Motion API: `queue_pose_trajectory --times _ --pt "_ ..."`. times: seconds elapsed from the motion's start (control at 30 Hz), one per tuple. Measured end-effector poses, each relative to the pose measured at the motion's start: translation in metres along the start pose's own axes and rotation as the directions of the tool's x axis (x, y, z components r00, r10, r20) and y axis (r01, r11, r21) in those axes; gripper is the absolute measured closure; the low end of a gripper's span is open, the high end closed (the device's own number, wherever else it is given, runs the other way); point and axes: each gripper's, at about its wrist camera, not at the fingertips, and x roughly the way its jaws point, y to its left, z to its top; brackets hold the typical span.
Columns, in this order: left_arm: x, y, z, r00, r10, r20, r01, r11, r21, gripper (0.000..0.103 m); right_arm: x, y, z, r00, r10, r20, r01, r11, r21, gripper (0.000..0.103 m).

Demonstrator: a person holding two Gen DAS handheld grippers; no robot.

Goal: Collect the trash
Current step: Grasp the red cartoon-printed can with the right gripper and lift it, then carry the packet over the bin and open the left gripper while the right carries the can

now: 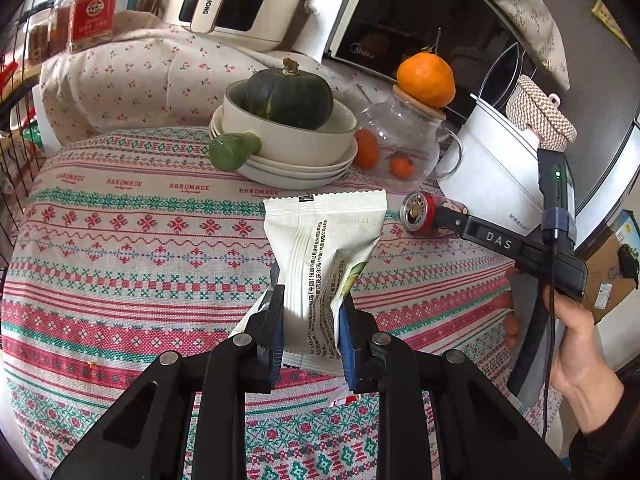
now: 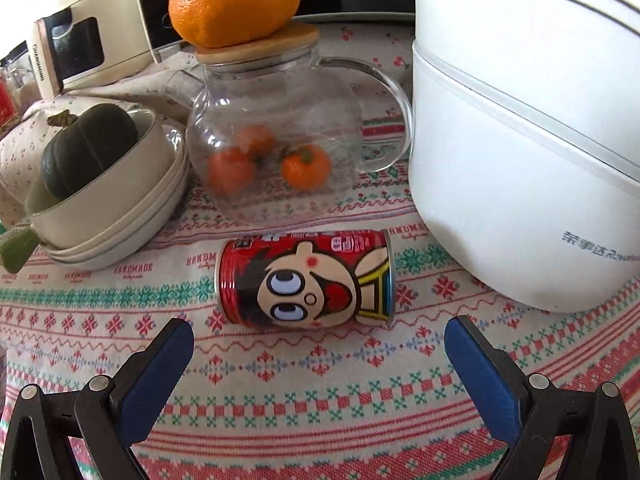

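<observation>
The left gripper [image 1: 311, 316] is clamped on a crumpled white foil snack wrapper [image 1: 320, 240], printed with small dark text, pinched at its lower half between the blue pads and held above the red, green and white patterned woven tablecloth [image 1: 120, 248]. The right gripper [image 2: 318, 344] stands with its blue-padded jaws wide apart and nothing between them, just near of a small red drink can with a cartoon face [image 2: 306, 280] that lies on its side on the cloth. Far of the can stands a clear glass teapot [image 2: 276, 140] with a mandarin [image 2: 234, 0] on its wooden lid. A large white cooker pot [image 2: 528, 140] sits right of the can, and stacked cream bowls holding a dark green squash [image 2: 86, 152] sit left.
</observation>
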Motion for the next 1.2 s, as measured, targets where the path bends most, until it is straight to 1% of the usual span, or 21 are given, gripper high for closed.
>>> queue_pose_trajectory --times 0.1,0.3,0.37,0.43,0.47,0.67,0.8,0.93,1.03,1.2 --pt "0.003 0.0 -0.001 1.0 -0.008 -0.009 0.008 1.0 -0.005 0.078 0.012 0.006 0.005 1.0 -0.004 -0.018 0.004 1.0 -0.013 0.0" --pt "0.006 0.003 -0.002 1.0 0.006 -0.016 -0.006 1.0 -0.013 0.078 0.037 0.011 0.01 0.997 -0.031 -0.068 0.029 0.999 -0.029 0.0" --pt "0.008 0.005 -0.002 1.0 0.012 -0.018 -0.012 1.0 -0.015 0.078 0.04 0.01 0.01 0.997 -0.045 -0.061 0.043 0.999 -0.022 0.0" --pt "0.009 0.005 -0.003 1.0 0.019 -0.021 -0.02 1.0 -0.014 0.078 0.041 0.008 0.011 0.998 -0.039 -0.055 0.038 0.999 -0.012 0.007" --pt "0.01 0.006 -0.003 0.999 0.025 -0.024 -0.025 1.0 -0.011 0.078 0.042 0.007 0.011 0.998 -0.031 -0.055 0.03 0.999 -0.011 0.014" --pt "0.012 0.003 -0.004 0.997 0.065 -0.036 -0.065 0.998 0.003 0.078 0.034 0.008 0.006 0.999 -0.016 -0.053 0.014 0.999 -0.035 0.014" --pt "0.001 -0.006 -0.002 0.996 0.085 -0.036 -0.084 0.996 0.017 0.078 0.013 0.008 -0.003 0.998 -0.015 -0.061 0.011 0.998 -0.069 0.014" --pt "-0.016 -0.024 -0.002 0.995 0.097 -0.036 -0.096 0.994 0.043 0.078 -0.023 0.006 -0.009 0.998 -0.002 -0.062 -0.004 0.995 -0.1 0.014" --pt "-0.034 -0.042 -0.007 0.993 0.112 -0.035 -0.109 0.991 0.079 0.078 -0.057 0.003 -0.013 0.999 0.0 -0.051 -0.007 0.992 -0.125 0.014" --pt "-0.071 -0.074 -0.024 0.993 0.119 -0.024 -0.115 0.985 0.127 0.078 -0.113 -0.013 -0.024 0.999 0.007 -0.034 -0.012 0.992 -0.127 0.014"
